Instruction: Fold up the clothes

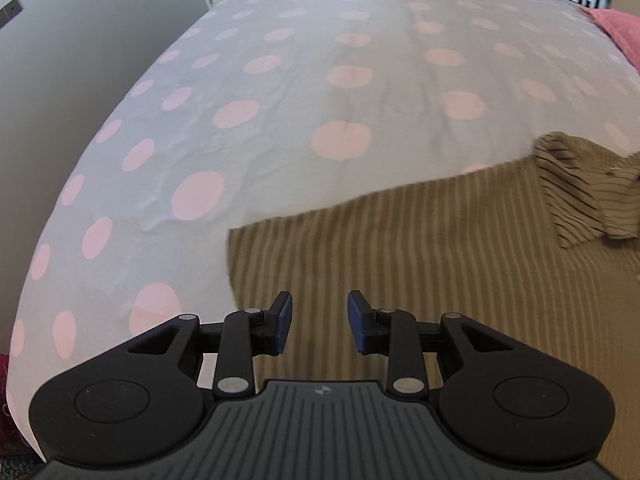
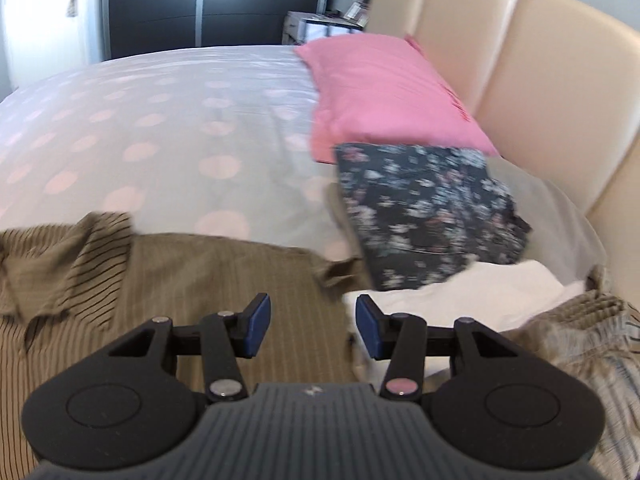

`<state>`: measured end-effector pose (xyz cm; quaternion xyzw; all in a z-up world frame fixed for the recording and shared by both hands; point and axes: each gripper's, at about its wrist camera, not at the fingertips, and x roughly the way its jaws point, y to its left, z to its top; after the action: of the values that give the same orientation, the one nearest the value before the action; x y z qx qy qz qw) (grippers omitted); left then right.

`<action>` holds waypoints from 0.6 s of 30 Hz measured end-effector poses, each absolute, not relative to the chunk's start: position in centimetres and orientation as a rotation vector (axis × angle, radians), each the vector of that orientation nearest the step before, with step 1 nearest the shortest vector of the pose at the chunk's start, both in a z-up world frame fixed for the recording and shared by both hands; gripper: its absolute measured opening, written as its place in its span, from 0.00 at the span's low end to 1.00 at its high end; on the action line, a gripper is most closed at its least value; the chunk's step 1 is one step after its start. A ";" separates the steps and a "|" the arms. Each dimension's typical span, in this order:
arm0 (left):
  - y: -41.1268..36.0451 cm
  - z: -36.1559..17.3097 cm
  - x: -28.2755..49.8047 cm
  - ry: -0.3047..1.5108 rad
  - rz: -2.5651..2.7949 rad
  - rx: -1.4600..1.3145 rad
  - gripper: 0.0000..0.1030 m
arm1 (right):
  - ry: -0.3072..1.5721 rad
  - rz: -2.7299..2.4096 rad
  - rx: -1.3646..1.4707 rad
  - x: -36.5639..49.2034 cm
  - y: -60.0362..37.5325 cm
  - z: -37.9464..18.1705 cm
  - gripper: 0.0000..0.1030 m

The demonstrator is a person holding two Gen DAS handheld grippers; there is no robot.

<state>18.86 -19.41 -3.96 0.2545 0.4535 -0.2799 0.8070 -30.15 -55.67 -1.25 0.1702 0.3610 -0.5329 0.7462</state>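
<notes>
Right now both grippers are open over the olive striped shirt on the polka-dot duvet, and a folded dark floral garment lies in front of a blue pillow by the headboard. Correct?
One error: the pillow is pink, not blue, as the right wrist view shows. The rest holds: the left gripper and right gripper are open over the olive striped shirt on the white duvet with pink polka dots, with the folded dark floral garment lying by the beige padded headboard.
</notes>
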 end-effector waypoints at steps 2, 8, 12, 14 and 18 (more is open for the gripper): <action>-19.8 -3.6 17.5 0.971 -0.620 0.546 0.28 | 0.816 -1.159 0.396 -30.7 -57.4 -1.2 0.49; -21.1 -4.3 15.5 0.958 -0.666 0.581 0.31 | 0.974 -1.075 0.288 -29.1 -61.7 -2.7 0.51; -21.8 -5.9 16.0 0.987 -0.652 0.616 0.32 | 1.096 -0.985 0.148 -26.8 -63.8 -5.2 0.56; -22.1 -6.7 16.5 1.008 -0.643 0.621 0.32 | 1.128 -0.985 0.113 -25.8 -64.9 -6.3 0.57; -22.7 -7.9 17.1 1.035 -0.638 0.627 0.32 | 1.191 -0.955 0.144 -24.0 -67.1 -8.6 0.58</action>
<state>17.11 -22.72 -7.94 0.2895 0.4781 -0.2947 0.7751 -24.05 -67.08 -8.65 0.0653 0.5389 -0.4321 0.7201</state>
